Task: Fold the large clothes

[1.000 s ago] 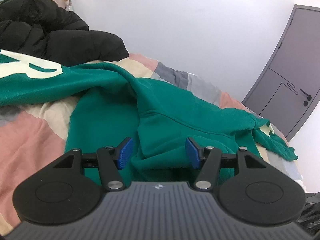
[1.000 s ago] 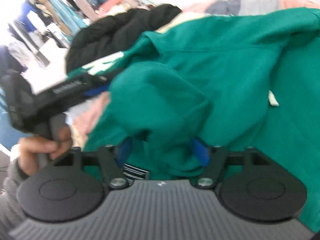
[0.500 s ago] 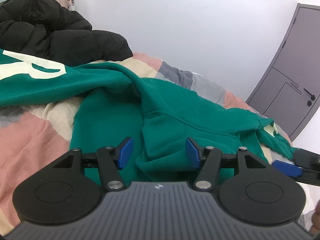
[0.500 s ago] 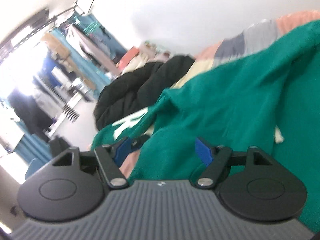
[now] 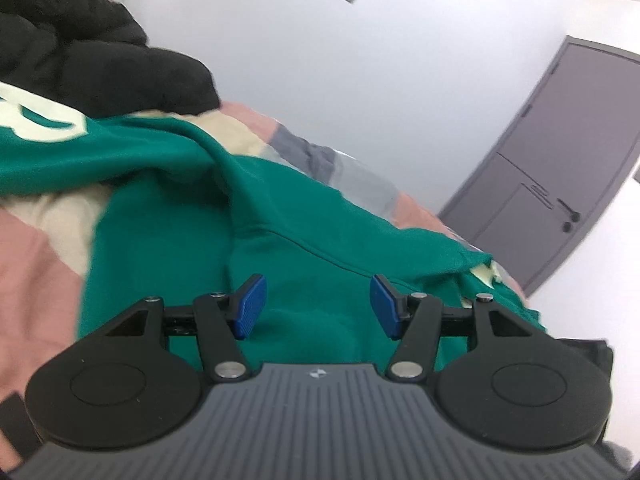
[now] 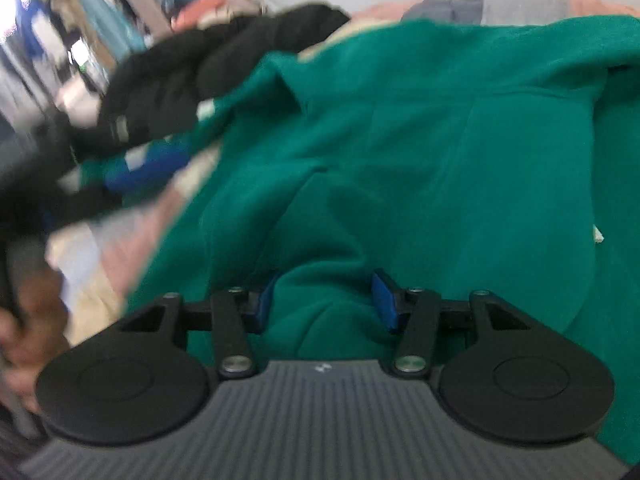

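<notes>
Both sets of fingers are spread wide. On the left gripper [image 5: 318, 306] the blue fingers [image 5: 250, 306] hang over the green hoodie [image 5: 168, 248] with nothing between them; whether they brush the cloth cannot be told. On the right gripper [image 6: 326, 300] the fingers [image 6: 384, 300] stand open either side of a raised hump of the same green hoodie [image 6: 420, 152], the fabric bulging up into the gap but not pinched.

Compared with half a second ago, the right wrist view has swung down from the wall and the clothes rail to face the garment closely, with cloth now sitting between its fingers, much as it did a second ago. The left view has tilted and crept slightly closer to the hoodie, and the other gripper's tip has gone from its right edge. Both views are smeared by motion.

That suggests the right gripper is lining up to take a fresh hold on a fold of the hoodie, while the left waits above the body panel. The hoodie lies rumpled across the patchwork bed cover [image 5: 36, 264], its cream lettering [image 5: 44, 124] toward the black jacket [image 5: 120, 60], so no tidy fold is formed yet.
</notes>
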The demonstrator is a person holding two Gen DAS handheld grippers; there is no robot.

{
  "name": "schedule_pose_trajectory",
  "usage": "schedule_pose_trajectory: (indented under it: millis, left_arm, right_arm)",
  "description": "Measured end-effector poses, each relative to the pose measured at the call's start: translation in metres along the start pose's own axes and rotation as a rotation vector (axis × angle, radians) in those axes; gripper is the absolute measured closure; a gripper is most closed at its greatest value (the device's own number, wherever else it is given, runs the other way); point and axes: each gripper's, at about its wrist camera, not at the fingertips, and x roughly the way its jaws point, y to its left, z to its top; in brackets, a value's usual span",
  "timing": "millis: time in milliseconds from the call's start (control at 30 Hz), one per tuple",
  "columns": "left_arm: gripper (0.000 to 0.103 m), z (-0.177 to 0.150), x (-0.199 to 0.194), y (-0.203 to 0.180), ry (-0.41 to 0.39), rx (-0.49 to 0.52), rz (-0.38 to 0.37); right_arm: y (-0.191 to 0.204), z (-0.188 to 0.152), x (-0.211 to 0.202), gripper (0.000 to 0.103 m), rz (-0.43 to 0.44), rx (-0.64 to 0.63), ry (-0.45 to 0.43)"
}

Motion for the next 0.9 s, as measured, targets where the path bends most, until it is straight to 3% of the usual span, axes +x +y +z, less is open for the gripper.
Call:
schedule_pose_trajectory:
  millis: [67, 200, 400, 767, 900]
  left_arm:
    - [0.041, -0.003, 0.008, -0.001, 0.023, 0.012, -0.009]
    - [0.056, -0.012, 0.029, -0.001, 0.094, 0.035, 0.004]
    - [0.06, -0.031, 0.063, 0.01, 0.242, 0.038, 0.133]
    - [0.06, -0.032, 0.06, 0.004, 0.216, 0.078, 0.152]
    - [0.059, -0.027, 0.046, -0.004, 0.169, 0.079, 0.12]
  right_arm:
    - [0.005, -0.001, -0.001, 0.05, -0.014, -0.029, 0.003]
    - [0.001, -0.002, -0.012, 0.05, -0.01, 0.013, -0.009]
    - [-0.002, -0.005, -0.032, 0.05, -0.025, 0.042, -0.056]
    - [-0.031, 0.008, -0.052, 0.048, -0.121, 0.151, -0.236]
    - [-0.043, 0.006, -0.039, 0.048, -0.128, 0.211, -0.177]
